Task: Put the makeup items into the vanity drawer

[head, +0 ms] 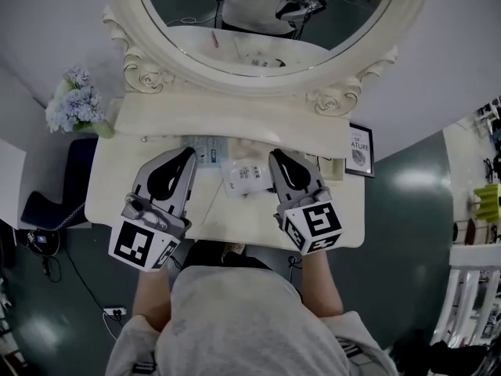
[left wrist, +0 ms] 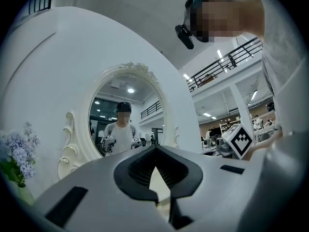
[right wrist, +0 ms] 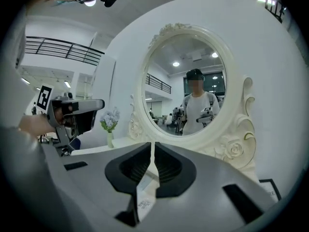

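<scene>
On the white vanity top (head: 117, 186) lie a white printed packet (head: 245, 177) and a bluish packet (head: 202, 149) behind it. My left gripper (head: 190, 154) hovers just left of the white packet, jaws together and empty; in the left gripper view its tips (left wrist: 154, 151) meet in front of the mirror. My right gripper (head: 275, 156) sits just right of the packet, also shut and empty (right wrist: 152, 146); a bit of the printed packet (right wrist: 143, 203) shows below its jaws. No drawer shows in any view; my body covers the table's front.
A large oval mirror (head: 266, 22) with a carved frame stands at the back. A vase of pale blue flowers (head: 75, 100) is at the back left corner, a small framed card (head: 359, 150) at the back right. A dark blue seat (head: 55, 198) stands left of the table.
</scene>
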A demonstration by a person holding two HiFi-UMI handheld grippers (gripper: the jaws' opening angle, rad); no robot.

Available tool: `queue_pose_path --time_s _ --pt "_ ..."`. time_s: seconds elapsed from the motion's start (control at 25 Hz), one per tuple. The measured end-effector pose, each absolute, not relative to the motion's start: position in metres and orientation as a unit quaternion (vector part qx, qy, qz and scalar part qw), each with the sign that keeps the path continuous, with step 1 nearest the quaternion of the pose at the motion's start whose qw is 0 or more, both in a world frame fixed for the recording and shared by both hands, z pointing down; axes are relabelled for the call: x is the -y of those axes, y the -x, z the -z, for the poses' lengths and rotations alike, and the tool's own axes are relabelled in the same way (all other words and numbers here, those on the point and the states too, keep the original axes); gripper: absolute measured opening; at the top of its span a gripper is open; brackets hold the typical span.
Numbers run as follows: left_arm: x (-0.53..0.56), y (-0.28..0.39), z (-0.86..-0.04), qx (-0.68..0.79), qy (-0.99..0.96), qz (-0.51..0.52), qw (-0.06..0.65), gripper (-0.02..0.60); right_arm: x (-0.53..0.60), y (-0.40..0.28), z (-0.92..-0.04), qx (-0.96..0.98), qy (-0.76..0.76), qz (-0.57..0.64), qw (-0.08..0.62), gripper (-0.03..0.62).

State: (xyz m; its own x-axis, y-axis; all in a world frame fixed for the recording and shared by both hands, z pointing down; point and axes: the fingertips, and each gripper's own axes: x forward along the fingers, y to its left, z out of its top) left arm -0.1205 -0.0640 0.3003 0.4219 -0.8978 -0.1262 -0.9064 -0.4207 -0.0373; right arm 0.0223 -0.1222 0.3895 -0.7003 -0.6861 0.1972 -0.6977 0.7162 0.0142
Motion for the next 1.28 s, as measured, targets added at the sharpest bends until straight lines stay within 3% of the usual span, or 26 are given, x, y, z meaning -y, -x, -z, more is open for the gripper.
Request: queue_pose_path --time_s 0.4,0.8,0.96,1.28 --pt "0.081 0.128 -0.317 -0.506 0.861 -0.027 0.028 0.012 0.137 -0.005 -0.465 0.897 -0.383 -0.137 0.173 0.037" --pt "0.098 0.137 -0.338 -0.475 0.880 -0.018 0.002 0.012 0.152 0.002 -0.529 0.853 -0.410 -0.247 0.209 0.038" --pt "0.103 0.142 -0.343 -0.468 0.883 -0.015 -0.005 0.012 0.161 0.003 -0.552 0.828 -0.430 -0.284 0.223 0.109" --pt "0.114 0.159 -0.342 -0.472 0.881 -0.028 -0.003 0.012 0.183 0.013 -0.585 0.788 -0.469 -0.320 0.238 0.160"
